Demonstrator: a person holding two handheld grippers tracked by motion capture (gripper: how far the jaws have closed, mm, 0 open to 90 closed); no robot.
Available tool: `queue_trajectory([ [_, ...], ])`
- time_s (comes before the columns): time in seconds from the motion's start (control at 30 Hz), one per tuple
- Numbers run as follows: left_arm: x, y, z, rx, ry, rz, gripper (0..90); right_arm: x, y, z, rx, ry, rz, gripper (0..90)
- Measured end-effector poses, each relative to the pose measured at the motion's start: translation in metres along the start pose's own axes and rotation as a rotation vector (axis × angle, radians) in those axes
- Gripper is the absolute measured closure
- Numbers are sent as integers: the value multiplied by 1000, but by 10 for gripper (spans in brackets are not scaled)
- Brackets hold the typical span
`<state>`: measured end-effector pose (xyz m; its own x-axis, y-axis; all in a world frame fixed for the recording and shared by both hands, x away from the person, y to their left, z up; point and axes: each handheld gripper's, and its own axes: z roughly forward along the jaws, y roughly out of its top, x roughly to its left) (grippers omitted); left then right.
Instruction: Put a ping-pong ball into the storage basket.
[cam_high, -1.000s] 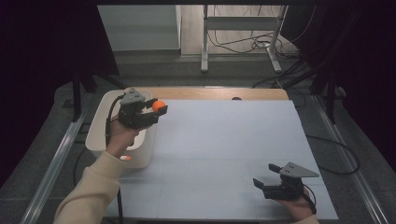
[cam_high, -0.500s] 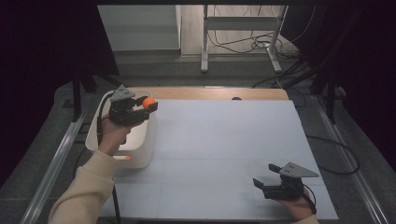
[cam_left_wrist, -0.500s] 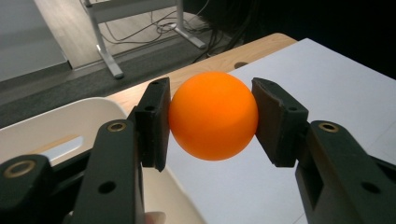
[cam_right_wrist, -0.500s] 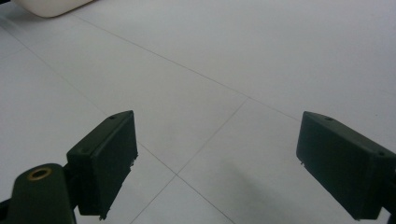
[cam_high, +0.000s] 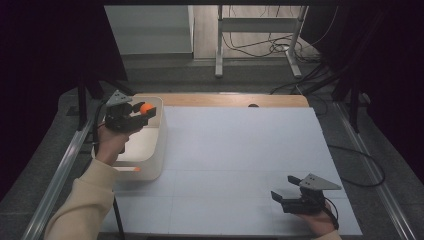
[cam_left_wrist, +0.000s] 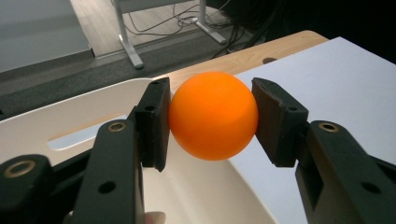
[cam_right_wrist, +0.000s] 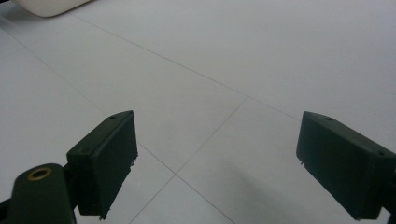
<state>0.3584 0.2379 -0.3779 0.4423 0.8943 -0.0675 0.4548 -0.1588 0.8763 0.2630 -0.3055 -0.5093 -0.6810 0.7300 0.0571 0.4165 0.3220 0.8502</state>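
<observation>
My left gripper is shut on an orange ball, and holds it over the far part of a white bin at the table's left edge. In the left gripper view the ball sits squeezed between both black pads, with the bin's inner wall below and behind. My right gripper rests low near the front right of the white table, open. In the right gripper view, its jaws stand wide apart with bare tabletop between them.
A strip of wooden tabletop runs along the back edge. Metal rails flank the table on both sides. A desk frame and cables stand on the floor beyond. An orange spot shows at the bin's near wall.
My left gripper has carried the orange ball leftward, from the bin's right side to above its far part. The right gripper has not moved.
</observation>
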Motion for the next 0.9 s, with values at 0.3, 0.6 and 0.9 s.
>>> queue_trajectory([
  [0.3, 15, -7, 0, 15, 40, -30, 497, 0, 0, 0, -3, -2, 1, 129],
  [0.6, 24, -10, 4, 33, 60, -48, 497, 0, 0, 0, -3, -1, 0, 129],
  [0.9, 27, -12, 15, 71, 68, -55, 496, 0, 0, -1, -7, -3, 1, 129],
])
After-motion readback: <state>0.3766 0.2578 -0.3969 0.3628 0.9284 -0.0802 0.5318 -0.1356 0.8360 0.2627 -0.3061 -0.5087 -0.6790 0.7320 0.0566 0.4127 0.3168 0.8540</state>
